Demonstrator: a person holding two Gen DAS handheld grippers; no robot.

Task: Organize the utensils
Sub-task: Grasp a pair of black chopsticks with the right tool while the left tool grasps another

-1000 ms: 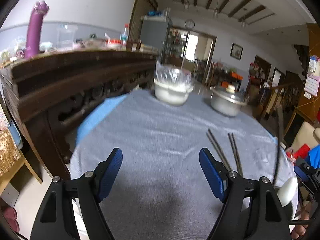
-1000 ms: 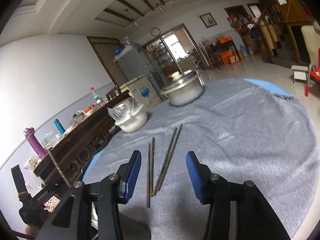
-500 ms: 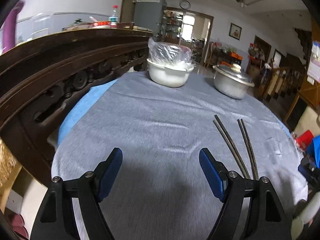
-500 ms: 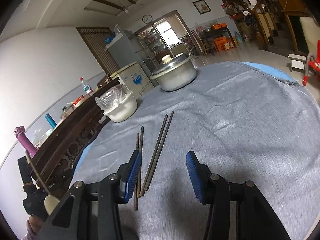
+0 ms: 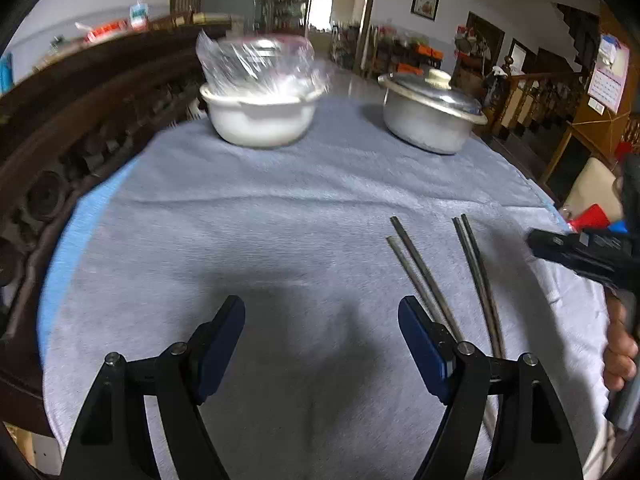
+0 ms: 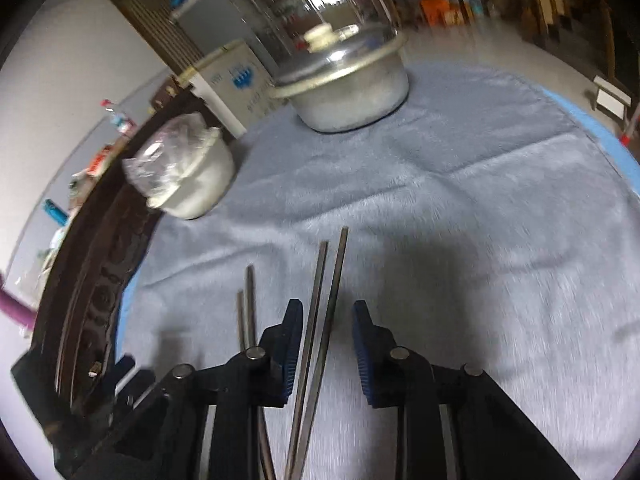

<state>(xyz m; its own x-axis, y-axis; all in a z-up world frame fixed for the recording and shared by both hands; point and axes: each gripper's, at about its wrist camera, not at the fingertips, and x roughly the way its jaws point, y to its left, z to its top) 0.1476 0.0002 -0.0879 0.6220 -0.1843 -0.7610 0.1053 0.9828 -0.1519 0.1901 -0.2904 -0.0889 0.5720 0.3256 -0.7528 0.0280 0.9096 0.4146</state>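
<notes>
While my right gripper (image 6: pixel 326 344) hangs low over the cloth (image 6: pixel 480 220), its jaws are closing around one pair of chopsticks (image 6: pixel 324 300), which lies between the blue pads without yet being pressed. These two sticks are long, thin, dark and dull, lying side by side and touching near their near ends. A second pair (image 6: pixel 247 308) lies just to the left, outside the jaws, one stick set a little further back than the other.

My left gripper (image 5: pixel 322 344) stands wide open over bare cloth and holds nothing. From its camera both pairs lie right of it: the nearer pair (image 5: pixel 416 268) runs under its right finger, the further pair (image 5: pixel 476 268) just beyond.

At the far edge stand a white bowl (image 5: pixel 260 116) under crumpled film and a lidded metal pot (image 5: pixel 430 120), well apart from the chopsticks. A dark carved cabinet (image 5: pixel 60 152) borders the left side. Nothing lies across the sticks.
</notes>
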